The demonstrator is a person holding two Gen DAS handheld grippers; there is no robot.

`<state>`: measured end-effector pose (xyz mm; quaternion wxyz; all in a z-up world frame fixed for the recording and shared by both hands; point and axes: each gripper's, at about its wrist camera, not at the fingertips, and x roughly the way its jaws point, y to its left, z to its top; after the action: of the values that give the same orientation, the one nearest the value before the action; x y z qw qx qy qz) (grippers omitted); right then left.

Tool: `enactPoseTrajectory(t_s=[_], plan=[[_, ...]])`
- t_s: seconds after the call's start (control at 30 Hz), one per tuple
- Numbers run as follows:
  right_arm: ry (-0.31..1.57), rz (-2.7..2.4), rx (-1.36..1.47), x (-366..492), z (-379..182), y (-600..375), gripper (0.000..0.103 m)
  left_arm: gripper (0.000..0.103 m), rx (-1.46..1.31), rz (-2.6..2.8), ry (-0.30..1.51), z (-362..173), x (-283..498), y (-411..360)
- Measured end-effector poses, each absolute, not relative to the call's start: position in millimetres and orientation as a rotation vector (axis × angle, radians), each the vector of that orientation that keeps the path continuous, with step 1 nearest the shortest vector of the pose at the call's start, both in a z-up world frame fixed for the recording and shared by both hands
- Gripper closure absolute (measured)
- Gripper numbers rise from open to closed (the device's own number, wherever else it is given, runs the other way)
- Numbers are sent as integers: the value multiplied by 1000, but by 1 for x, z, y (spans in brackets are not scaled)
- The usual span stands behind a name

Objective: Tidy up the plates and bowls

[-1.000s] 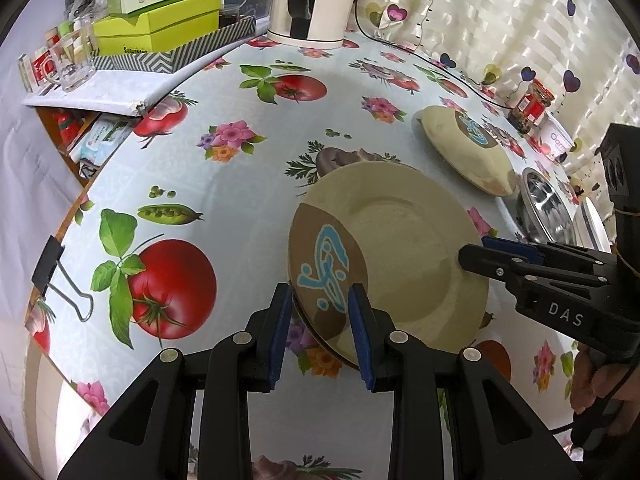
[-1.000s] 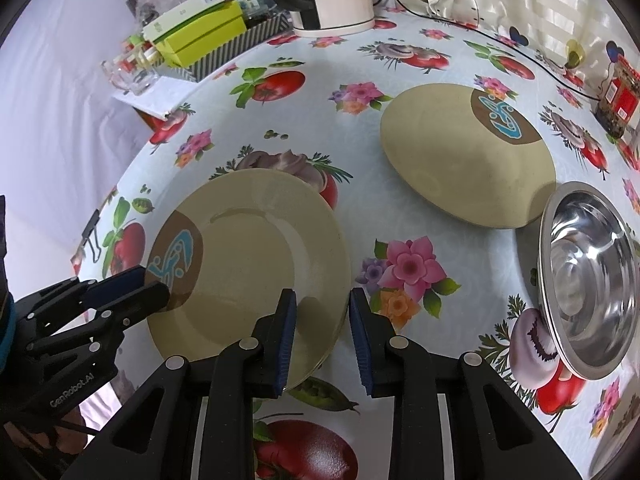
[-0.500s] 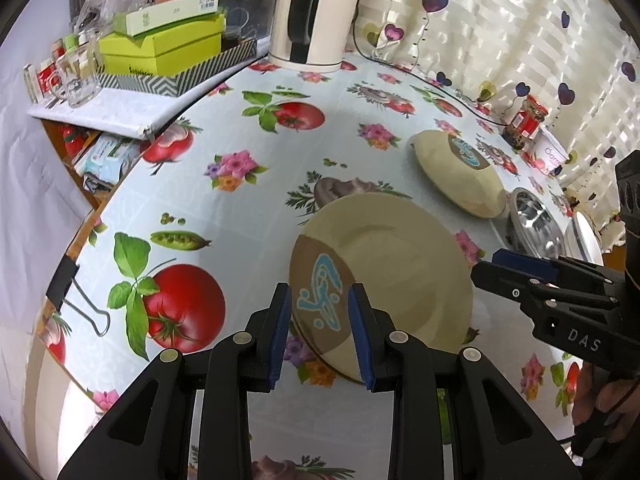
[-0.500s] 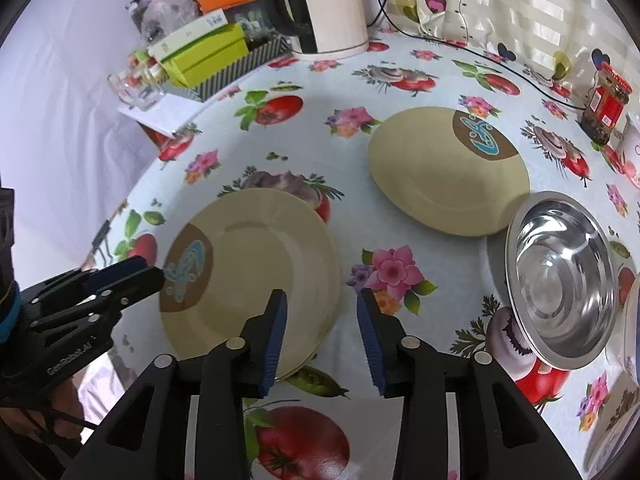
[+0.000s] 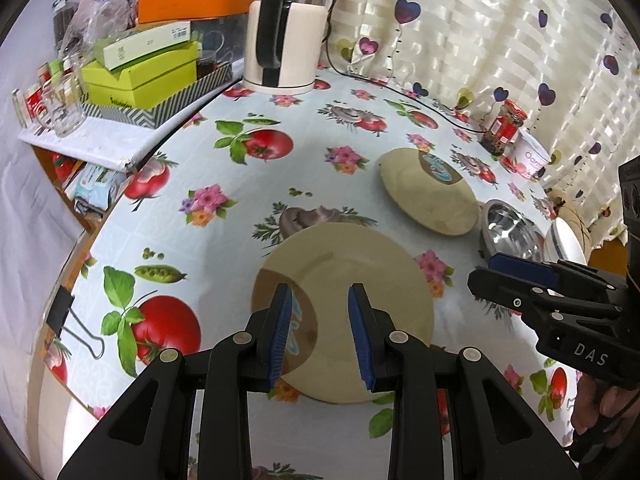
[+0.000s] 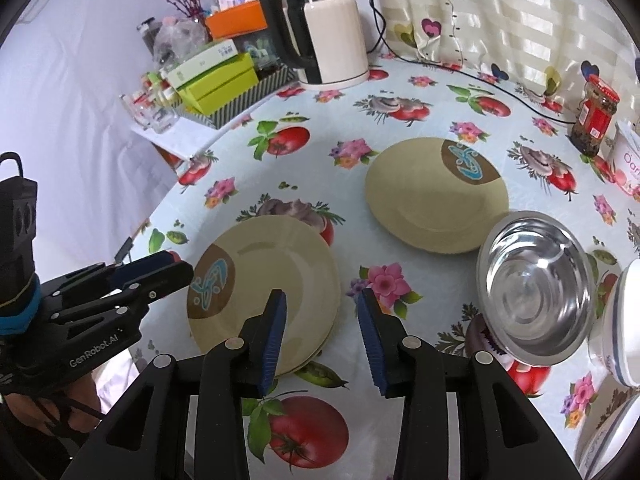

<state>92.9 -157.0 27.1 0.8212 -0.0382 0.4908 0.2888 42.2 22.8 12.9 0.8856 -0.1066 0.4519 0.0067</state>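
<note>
— Where to look for the near plate?

— Flat on the flowered bench, close to its front edge, brown-and-blue emblem turned toward the left side. Seems to rest on a second rim just beneath, so probably a stack begun there.

— And held by anything?

— By nothing. Framed by the left tongs, jaws parted above the emblem, empty, not touching. Flanked by the right tongs, jaws likewise apart over the plate's right rim, nothing between the pads. Looks like a release and a hover above the pile.

— Why set down there?

— Likely to gather matching crockery on one spot, within easy reach of both hands.

— Beyond that?

— Further back, well apart, the far plate, same pattern, lying alone. Just beside it, the steel bowl, rim near that plate's edge; hard to say whether touching. At the right margin, a white bowl, partly cut off. Behind everything, a kettle, clear of the work.

— Next in line?

— Plausibly the far plate, though only a guess.
</note>
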Motion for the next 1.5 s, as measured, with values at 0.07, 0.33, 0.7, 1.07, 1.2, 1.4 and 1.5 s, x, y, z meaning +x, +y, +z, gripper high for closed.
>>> enactPoseTrajectory(t_s=[0.07,0.33,0.7,1.07,1.2,1.4,1.5], plan=[[1040,613,-78,93,30,-160,66,73,-216,11,935,16,43,20],[1019,594,-70,98,42,-171,66,73,-205,-12,908,31,57,10],[995,552,-50,113,56,-189,66,73,-186,-37,897,42,76,-7],[987,543,-46,126,59,-198,66,73,-176,-41,905,41,91,-15],[984,539,-47,133,60,-201,66,73,-174,-45,911,39,97,-18],[988,532,-45,145,57,-205,66,73,-174,-51,925,32,109,-21],[990,525,-43,152,56,-207,66,73,-175,-54,934,28,115,-22]])
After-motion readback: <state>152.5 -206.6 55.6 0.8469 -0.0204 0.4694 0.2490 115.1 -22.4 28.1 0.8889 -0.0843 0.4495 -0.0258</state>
